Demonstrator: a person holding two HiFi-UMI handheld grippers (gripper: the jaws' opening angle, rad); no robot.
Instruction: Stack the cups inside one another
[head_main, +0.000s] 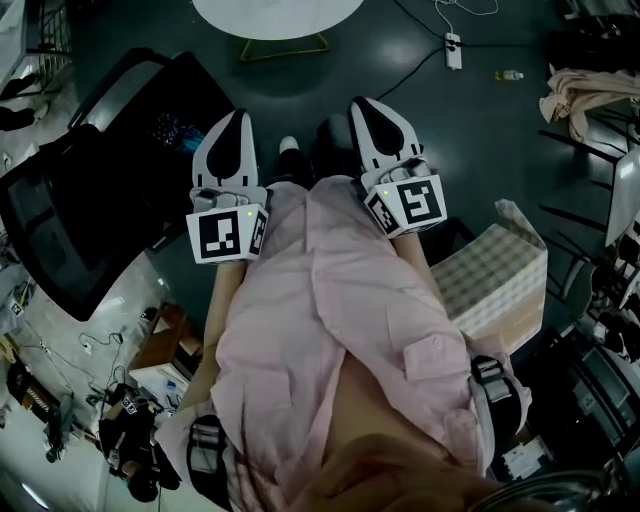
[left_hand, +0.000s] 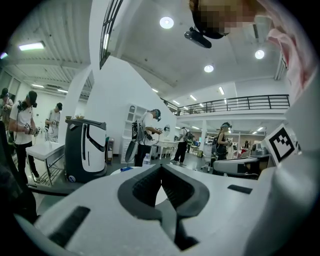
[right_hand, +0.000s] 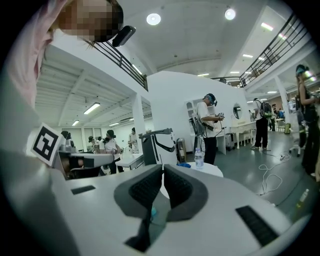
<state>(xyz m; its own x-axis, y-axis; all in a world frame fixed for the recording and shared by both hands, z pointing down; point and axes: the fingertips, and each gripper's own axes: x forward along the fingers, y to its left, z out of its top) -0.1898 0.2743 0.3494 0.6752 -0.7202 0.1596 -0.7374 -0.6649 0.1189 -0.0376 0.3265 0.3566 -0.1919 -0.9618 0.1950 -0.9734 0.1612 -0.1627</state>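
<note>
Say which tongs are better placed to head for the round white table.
Left, narrowly. Both left tongs and right tongs are shut and empty; the left pair lines up with the middle of the round white table, the right with its edge. No cups visible.

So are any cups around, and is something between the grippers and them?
No cups show in any view. The left gripper and right gripper are shut, empty, at waist height; only floor lies between them and the round white table ahead.

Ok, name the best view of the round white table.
Right gripper view: the round white table shows its top and water bottle. Head view crops it at the frame edge; left gripper view shows slivers.
</note>
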